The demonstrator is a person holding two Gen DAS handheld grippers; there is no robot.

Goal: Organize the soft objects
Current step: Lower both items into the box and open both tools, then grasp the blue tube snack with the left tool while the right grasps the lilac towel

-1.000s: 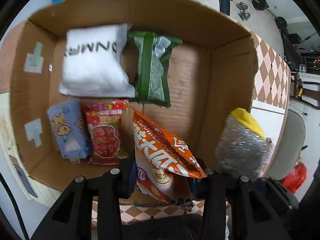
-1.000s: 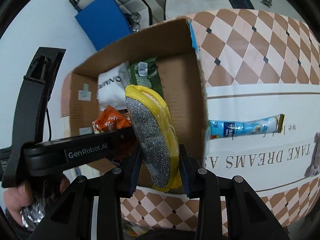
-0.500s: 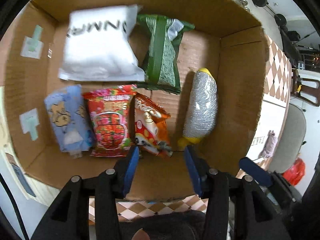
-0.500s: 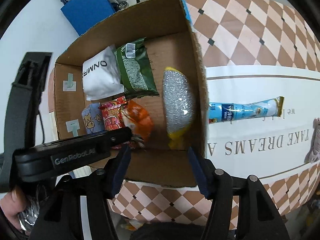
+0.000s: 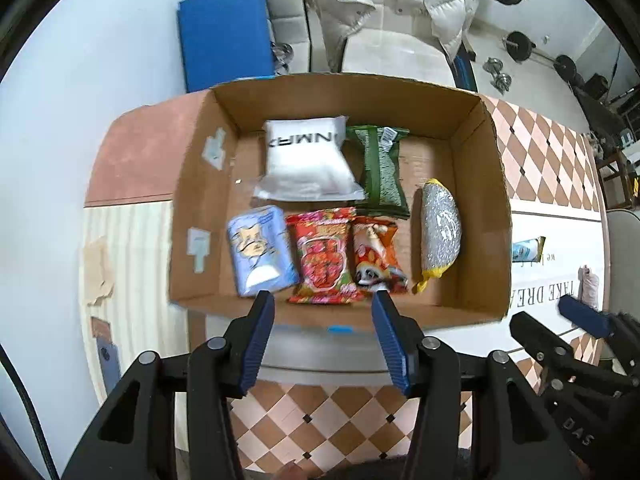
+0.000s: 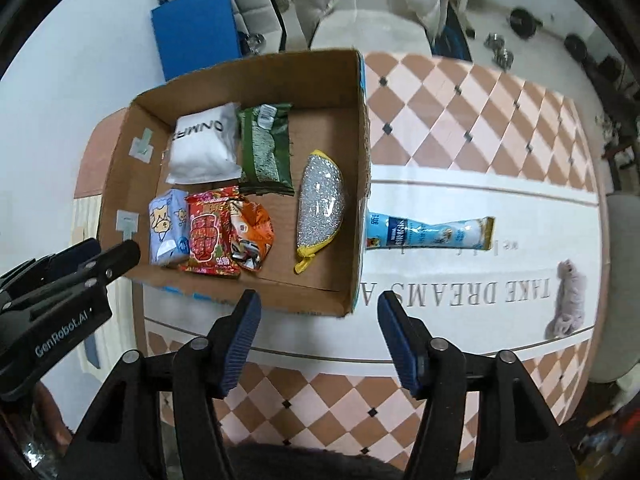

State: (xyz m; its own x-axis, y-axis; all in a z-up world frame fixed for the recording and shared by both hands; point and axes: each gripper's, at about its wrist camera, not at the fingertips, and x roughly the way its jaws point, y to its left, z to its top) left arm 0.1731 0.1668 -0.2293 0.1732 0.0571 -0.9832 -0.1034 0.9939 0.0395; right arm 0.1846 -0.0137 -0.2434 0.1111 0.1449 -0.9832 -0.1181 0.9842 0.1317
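Observation:
A cardboard box (image 5: 472,304) (image 6: 316,298) stands on the table and holds several soft packs. Among them are a white pouch (image 5: 306,162), a green pack (image 5: 382,168), a blue tissue pack (image 5: 260,256), a red snack pack (image 5: 326,258), an orange snack pack (image 5: 376,256) (image 6: 250,236) and a silver-and-yellow sponge (image 5: 440,230) (image 6: 320,210). My left gripper (image 5: 323,342) is open and empty over the box's near wall. My right gripper (image 6: 318,342) is open and empty, in front of the box's near right corner. A blue tube pack (image 6: 430,234) and a grey fluffy toy (image 6: 570,296) lie on the table right of the box.
The table has a checkered and lettered cloth (image 6: 480,128). A blue mat (image 5: 224,48) and a white jacket on a chair (image 5: 384,4) stand behind the table. Dumbbells (image 5: 498,76) lie on the floor at the back right.
Both grippers opened: the orange snack pack and the sponge now lie in the box. Both grippers then pulled back and up from the box.

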